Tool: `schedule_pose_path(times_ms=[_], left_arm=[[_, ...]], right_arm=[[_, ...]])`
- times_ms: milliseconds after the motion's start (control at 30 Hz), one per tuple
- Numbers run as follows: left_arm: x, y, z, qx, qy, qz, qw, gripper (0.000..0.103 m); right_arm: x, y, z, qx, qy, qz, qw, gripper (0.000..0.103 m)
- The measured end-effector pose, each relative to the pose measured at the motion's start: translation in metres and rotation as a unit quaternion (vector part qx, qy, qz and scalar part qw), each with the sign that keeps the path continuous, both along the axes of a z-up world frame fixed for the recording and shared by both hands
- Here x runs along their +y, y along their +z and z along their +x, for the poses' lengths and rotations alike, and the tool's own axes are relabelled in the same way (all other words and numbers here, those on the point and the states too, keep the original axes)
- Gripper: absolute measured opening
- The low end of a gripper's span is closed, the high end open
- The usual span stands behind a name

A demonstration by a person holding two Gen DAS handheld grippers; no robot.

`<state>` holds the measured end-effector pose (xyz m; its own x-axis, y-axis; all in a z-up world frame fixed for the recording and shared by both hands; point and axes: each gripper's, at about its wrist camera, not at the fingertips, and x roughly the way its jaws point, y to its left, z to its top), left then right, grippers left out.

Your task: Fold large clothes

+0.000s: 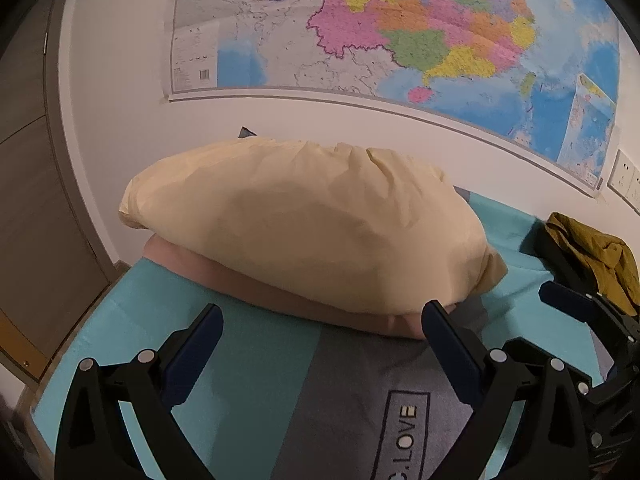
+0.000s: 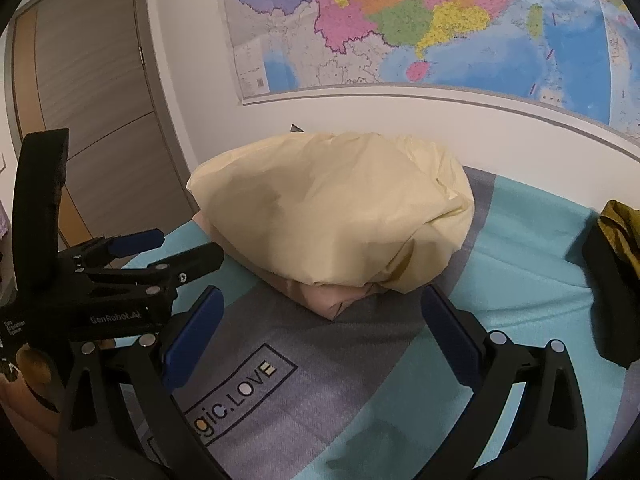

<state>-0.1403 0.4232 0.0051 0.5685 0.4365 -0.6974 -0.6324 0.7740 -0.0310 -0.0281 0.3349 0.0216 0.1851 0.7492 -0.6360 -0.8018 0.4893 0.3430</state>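
Note:
A puffy cream-yellow garment point(image 1: 304, 224) lies bundled on a pink folded item point(image 1: 280, 300), on a teal and grey bed cover point(image 1: 260, 360). It also shows in the right wrist view point(image 2: 332, 208), with the pink item point(image 2: 324, 296) under it. My left gripper point(image 1: 322, 316) is open and empty, just in front of the bundle. My right gripper point(image 2: 322, 300) is open and empty at the bundle's near edge. The right gripper shows at the right of the left wrist view point(image 1: 576, 304); the left gripper shows at the left of the right wrist view point(image 2: 176, 248).
An olive and black garment point(image 1: 592, 260) lies on the bed at the right, also in the right wrist view point(image 2: 616, 264). A wall map point(image 1: 400, 32) hangs behind the bed. A wooden door point(image 2: 80, 92) stands at the left. Wall sockets point(image 1: 626, 176) sit at the far right.

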Motion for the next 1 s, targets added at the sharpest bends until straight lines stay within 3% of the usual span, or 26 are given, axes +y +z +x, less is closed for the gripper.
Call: schedule_pose_path(times_ms=[1000], left_arm=[[-0.019, 0.005, -0.020, 0.002, 0.010, 0.008, 0.9999, 0.096]], right_arm=[[-0.029, 0.011, -0.019, 0.000, -0.003, 0.023, 1.000, 0.097]])
